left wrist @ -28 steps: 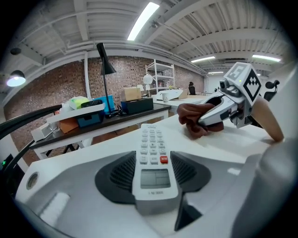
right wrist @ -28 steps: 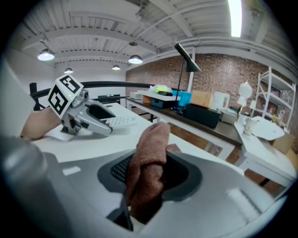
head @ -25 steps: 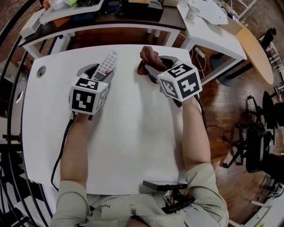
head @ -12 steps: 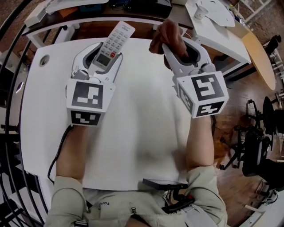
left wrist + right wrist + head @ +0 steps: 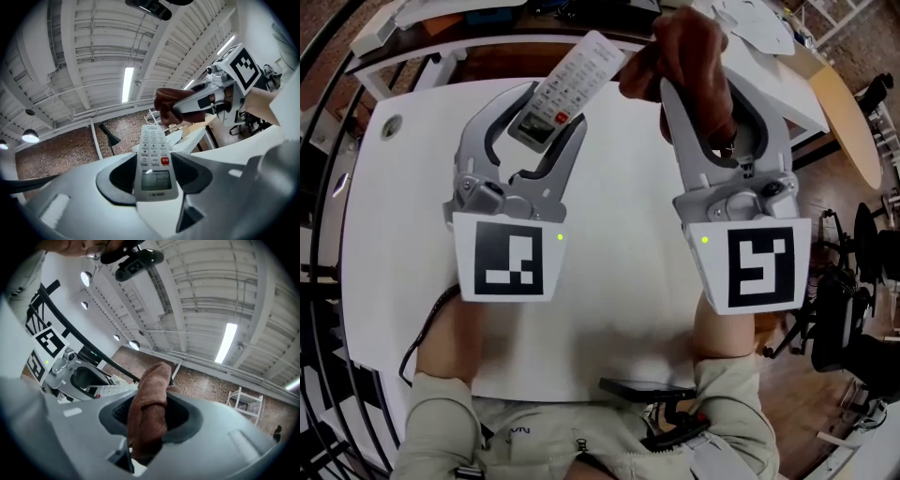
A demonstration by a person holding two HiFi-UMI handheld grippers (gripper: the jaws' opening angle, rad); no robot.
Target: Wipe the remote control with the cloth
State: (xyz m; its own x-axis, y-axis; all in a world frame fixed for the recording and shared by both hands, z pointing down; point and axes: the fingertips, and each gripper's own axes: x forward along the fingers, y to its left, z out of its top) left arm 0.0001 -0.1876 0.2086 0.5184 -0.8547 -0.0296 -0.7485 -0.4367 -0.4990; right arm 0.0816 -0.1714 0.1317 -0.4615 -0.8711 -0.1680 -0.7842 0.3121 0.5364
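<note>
My left gripper (image 5: 553,108) is shut on a white remote control (image 5: 567,84), gripping its lower end near the small screen (image 5: 153,179); the button end with a red key sticks out past the jaws. My right gripper (image 5: 698,80) is shut on a bunched brown cloth (image 5: 684,52), which stands up between the jaws (image 5: 150,408). Both are held high above the white table (image 5: 609,281), side by side and pointing roughly level. The cloth hangs just right of the remote's far end, with a small gap between them. In the left gripper view the cloth (image 5: 171,105) shows beyond the remote's tip.
A flat black device (image 5: 647,389) lies at the table's near edge by the person's body. A round cable hole (image 5: 391,127) sits at the table's far left. A cluttered desk (image 5: 441,23) and another white table (image 5: 759,42) stand behind. An office chair (image 5: 853,309) is on the right.
Both grippers have risen from near the tabletop toward the head camera, carrying the remote and the cloth. They now look much larger, and the cloth has come closer to the remote's tip.
</note>
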